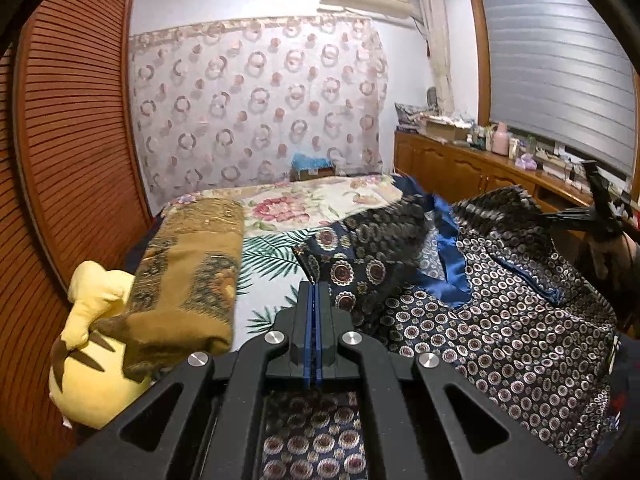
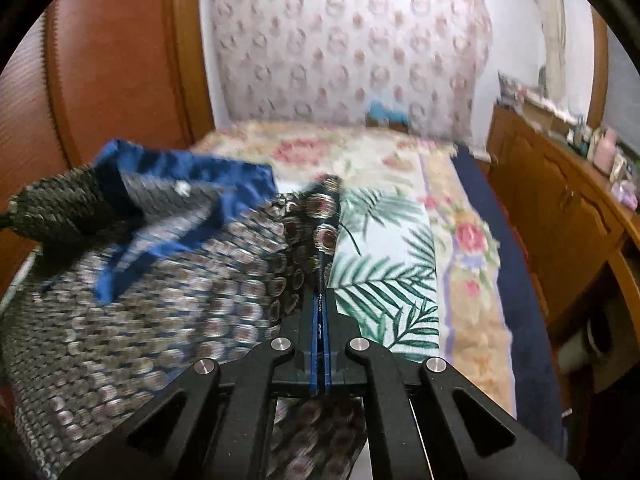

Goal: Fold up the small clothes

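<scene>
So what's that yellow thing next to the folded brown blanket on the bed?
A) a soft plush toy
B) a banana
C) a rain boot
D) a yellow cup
A: the yellow plush toy looks soft and stuffed, with brown markings, lying against the folded brown blanket.

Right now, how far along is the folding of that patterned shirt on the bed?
Done: a brown folded cloth lies by the yellow plush toy. In hand: both claws are shut on the dark patterned shirt, the left claw and the right claw each pinching an edge. Left: the shirt is rumpled, its blue lining showing, with no neat fold yet.
</scene>
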Action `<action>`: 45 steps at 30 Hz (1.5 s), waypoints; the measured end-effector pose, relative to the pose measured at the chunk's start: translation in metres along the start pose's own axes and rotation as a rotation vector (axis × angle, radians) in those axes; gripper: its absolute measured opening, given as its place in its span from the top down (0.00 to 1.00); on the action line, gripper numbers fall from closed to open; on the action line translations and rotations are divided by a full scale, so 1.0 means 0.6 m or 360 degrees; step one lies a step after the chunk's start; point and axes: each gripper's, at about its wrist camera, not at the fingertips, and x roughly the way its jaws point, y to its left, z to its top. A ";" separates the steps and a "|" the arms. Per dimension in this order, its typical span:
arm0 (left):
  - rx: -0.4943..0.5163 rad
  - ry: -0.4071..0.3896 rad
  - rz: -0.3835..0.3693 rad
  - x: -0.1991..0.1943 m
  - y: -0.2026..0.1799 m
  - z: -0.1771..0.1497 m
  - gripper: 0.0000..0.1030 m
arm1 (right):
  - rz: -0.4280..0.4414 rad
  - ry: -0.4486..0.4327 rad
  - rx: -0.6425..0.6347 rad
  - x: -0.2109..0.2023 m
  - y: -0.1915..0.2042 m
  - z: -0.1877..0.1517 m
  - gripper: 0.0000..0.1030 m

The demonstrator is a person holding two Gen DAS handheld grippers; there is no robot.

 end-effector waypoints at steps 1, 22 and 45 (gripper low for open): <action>-0.0009 -0.0010 0.0009 -0.012 0.003 -0.004 0.98 | 0.0003 -0.0039 -0.0003 -0.024 0.006 -0.006 0.99; -0.0180 0.0161 0.0125 -0.116 0.063 -0.131 0.98 | 0.0088 0.0086 0.0054 -0.249 0.021 -0.225 0.99; -0.0049 0.0222 0.0133 -0.009 0.090 -0.055 0.27 | -0.0104 -0.0025 0.0005 -0.238 0.036 -0.148 0.48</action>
